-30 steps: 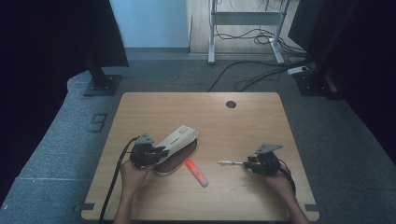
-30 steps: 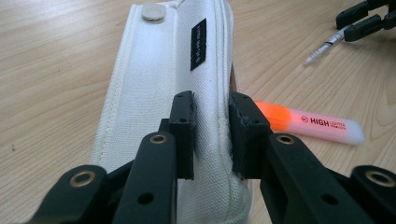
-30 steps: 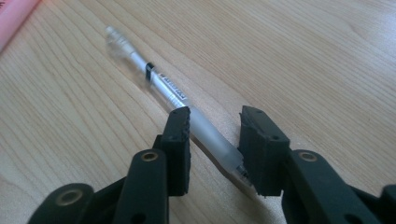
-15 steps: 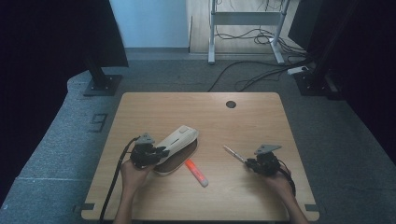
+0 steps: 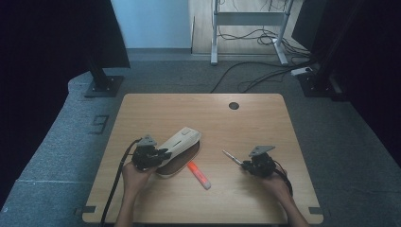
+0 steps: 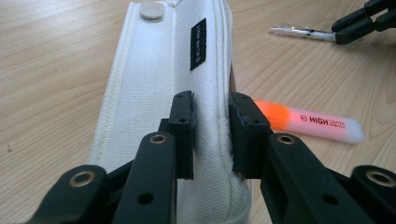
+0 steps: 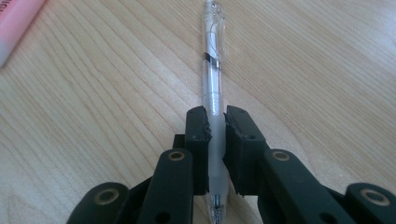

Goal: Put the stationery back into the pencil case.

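**Both grippers clamped: pencil case on my left, clear pen on my right**

My left gripper (image 6: 210, 135) has its jaws pinched onto the upper edge of the white canvas pencil case (image 6: 163, 74), squeezing a fold of fabric between the pads. From the high view, the case (image 5: 182, 142) lies on the wooden table (image 5: 265, 118), left of centre, its open mouth facing the near edge. An orange highlighter (image 5: 199, 175) lies just beside the case, toward the table's middle; I also see it (image 6: 308, 122) past my left jaws.

My right gripper (image 7: 215, 140) is clamped on a clear plastic pen (image 7: 213, 70), the barrel gripped near its rear end and pointing away along the jaws. In the high view the pen (image 5: 231, 156) sticks out from that gripper (image 5: 247, 166) toward the case, well apart from the highlighter.
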`<state>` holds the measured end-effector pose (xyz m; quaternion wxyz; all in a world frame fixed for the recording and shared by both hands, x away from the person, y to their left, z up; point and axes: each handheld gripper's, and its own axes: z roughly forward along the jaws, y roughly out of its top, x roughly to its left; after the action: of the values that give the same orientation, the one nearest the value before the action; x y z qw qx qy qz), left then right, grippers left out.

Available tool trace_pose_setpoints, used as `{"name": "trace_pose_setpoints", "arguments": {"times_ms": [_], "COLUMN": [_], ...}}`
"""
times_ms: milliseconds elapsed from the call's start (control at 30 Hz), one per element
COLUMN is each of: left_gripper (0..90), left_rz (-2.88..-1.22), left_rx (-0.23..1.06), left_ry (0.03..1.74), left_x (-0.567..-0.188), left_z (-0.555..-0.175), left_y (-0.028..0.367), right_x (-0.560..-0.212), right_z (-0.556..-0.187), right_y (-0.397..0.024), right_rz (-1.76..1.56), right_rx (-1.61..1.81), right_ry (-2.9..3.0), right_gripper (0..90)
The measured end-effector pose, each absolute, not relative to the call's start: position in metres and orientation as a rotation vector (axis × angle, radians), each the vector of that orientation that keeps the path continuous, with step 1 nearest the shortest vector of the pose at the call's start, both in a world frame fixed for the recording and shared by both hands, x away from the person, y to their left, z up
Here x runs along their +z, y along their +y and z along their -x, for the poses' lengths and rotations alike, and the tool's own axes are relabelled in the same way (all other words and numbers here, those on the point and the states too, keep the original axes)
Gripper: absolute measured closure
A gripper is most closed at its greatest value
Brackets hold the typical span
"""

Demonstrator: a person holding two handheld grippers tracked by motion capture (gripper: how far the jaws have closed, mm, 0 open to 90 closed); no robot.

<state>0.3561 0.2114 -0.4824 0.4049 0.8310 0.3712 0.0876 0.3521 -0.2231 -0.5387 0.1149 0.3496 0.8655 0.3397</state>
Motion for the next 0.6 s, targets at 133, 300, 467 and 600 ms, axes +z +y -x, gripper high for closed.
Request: {"name": "trace_pose_setpoints", "arguments": {"times_ms": [133,300,467,600], "left_gripper": [72.9,74.3,75.1,75.3], "left_rz": [-2.095,-2.085,-2.079,-2.076], "left_rx": [0.226,0.238,0.245,0.246], "left_ry": [0.937,0.942,0.945,0.946], "left_x": [-0.482,-0.481,-0.480,-0.480], "left_z": [-0.356,-0.356,-0.356,-0.355], "left_y": [0.212,0.213,0.213,0.214], "right_x": [-0.539,-0.538,-0.531,-0.525], "right_z": [-0.351,-0.351,-0.349,-0.348], "right_y": [-0.225,-0.226,-0.225,-0.222], "right_rz": [-1.051,-1.069,-1.067,-1.046], "right_rx": [1.010,1.023,1.045,1.061], "right_ry": [2.534,2.524,2.517,2.512], "right_gripper": [78.4,78.5,78.5,78.5]}}
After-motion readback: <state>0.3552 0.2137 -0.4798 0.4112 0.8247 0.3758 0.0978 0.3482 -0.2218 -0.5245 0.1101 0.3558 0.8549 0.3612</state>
